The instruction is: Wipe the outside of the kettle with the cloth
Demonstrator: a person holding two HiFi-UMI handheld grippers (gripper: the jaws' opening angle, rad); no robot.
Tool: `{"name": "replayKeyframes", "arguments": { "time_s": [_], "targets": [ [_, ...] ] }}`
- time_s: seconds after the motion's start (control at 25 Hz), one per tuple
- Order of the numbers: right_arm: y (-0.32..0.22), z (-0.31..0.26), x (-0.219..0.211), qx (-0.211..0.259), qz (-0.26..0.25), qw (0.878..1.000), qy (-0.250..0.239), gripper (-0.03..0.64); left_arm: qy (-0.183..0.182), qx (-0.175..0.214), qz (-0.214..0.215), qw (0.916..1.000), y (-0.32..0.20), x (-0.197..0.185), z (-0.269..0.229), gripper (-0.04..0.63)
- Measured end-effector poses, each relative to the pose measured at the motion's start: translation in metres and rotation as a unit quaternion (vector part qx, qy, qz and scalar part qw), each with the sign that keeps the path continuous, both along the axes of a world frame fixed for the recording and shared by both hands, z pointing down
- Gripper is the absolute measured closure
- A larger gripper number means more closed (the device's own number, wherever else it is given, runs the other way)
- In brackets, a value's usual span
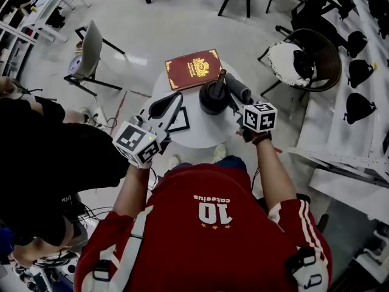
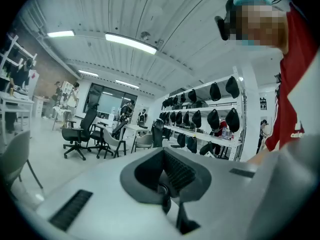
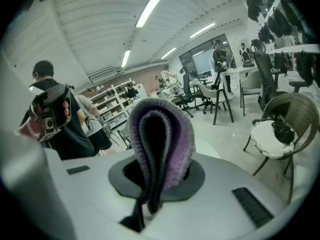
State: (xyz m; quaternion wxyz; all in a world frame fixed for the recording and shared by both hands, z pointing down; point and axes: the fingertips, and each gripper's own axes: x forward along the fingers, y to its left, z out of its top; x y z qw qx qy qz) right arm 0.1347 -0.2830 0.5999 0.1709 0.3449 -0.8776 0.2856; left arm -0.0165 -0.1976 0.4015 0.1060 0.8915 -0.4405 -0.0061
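the right gripper (image 3: 150,196) is clamped on a folded purple-grey cloth (image 3: 161,143), which sticks up out of its jaws. in the head view that cloth (image 1: 237,86) is right beside the black kettle (image 1: 213,97) on the round white table (image 1: 200,134). the left gripper (image 1: 169,104) is closed on nothing, held over the table's near-left edge. a red book (image 1: 193,69) lies behind the kettle

Probably a lab-like open workspace — rolling office chairs (image 2: 76,134), white shelving (image 2: 202,133), ceiling strip lights (image 2: 131,43)
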Motion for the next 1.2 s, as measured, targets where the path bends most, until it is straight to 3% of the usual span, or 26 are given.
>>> {"name": "replayKeyframes", "arguments": {
  "time_s": [1.2],
  "targets": [
    [0.082, 0.023, -0.030, -0.035, 0.039, 0.998, 0.045, 0.571, 0.031, 0.012, 0.047, 0.9983, 0.045, -0.050, -0.002, 0.589]
  ]
}}
